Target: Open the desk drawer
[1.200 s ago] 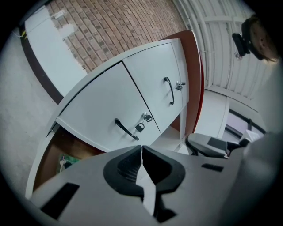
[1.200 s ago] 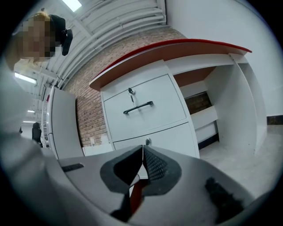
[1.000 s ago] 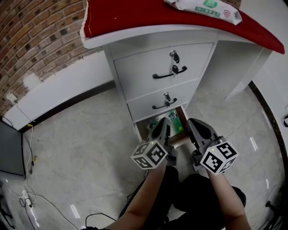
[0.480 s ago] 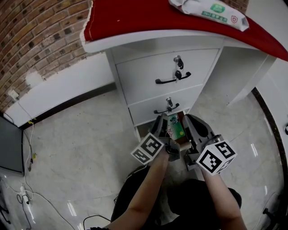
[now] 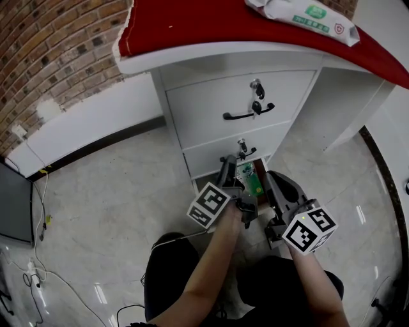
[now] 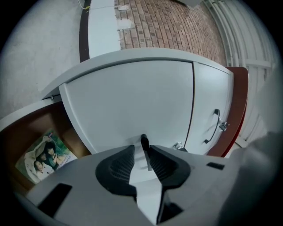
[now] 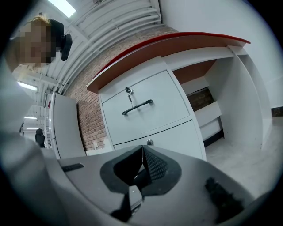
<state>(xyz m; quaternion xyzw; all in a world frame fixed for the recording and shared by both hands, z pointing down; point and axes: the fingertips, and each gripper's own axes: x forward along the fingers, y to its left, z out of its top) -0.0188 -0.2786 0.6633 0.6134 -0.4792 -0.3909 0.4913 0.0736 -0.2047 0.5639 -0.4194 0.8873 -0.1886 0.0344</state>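
Observation:
The white desk has a column of drawers. The middle drawer is closed and carries a black handle. My left gripper is at that handle, rolled on its side. Its jaws are closing with the handle bar between them; a gap still shows beside the left pad. My right gripper hangs shut and empty to the right, in front of the drawers. The bottom drawer stands open.
The top drawer has a black handle and a key in its lock. A green printed packet lies in the open bottom drawer. A wipes pack lies on the red desktop. A brick wall stands at left.
My left gripper has risen from the open bottom drawer to the middle drawer's handle, rolled over, and its jaws have opened. The right gripper has barely moved.

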